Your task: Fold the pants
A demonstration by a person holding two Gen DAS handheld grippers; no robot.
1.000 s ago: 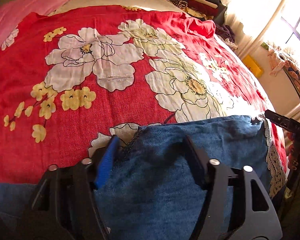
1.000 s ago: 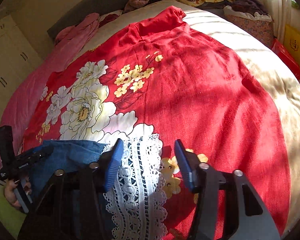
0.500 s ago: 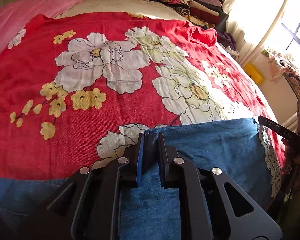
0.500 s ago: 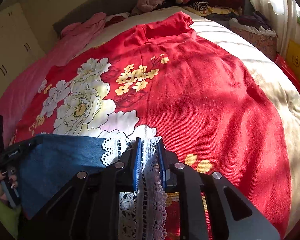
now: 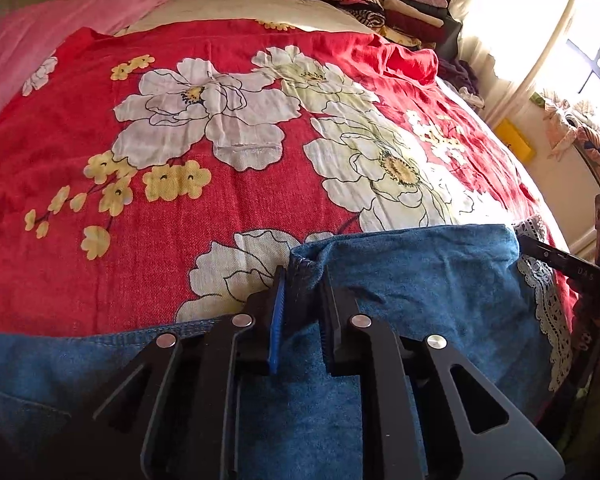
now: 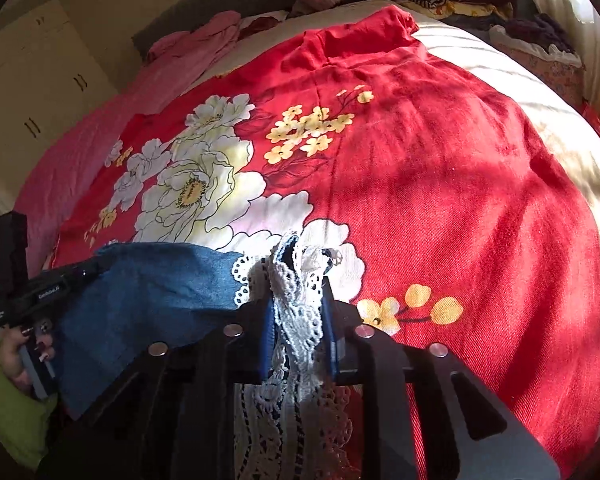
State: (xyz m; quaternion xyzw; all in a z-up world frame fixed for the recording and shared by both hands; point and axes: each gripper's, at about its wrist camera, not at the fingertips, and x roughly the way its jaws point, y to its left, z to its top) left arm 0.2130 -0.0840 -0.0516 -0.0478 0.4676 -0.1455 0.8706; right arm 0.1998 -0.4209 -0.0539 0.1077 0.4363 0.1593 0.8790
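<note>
left gripper [image 5: 302,300]: fingers clamped on denim edge, lower centre | right gripper [image 6: 298,312]: jaws closing on bunched white lace trim [image 6: 300,300], lower centre | pants [image 5: 412,280]: blue denim across frame bottom, on red floral bedspread [image 5: 220,140]

Bed ahead of both grippers, covered by a red floral sheet [image 5: 172,240] over a cream cover [image 6: 480,64]. Pink blanket [image 5: 60,20] far-left along the edge. Stacked folded clothes [image 5: 384,4] at the far end. Bright window [image 5: 592,48] to the right — sun stripes across the bed. Cream cupboard doors [image 6: 32,92] off left — yellow box [image 5: 516,144] by the wall.
</note>
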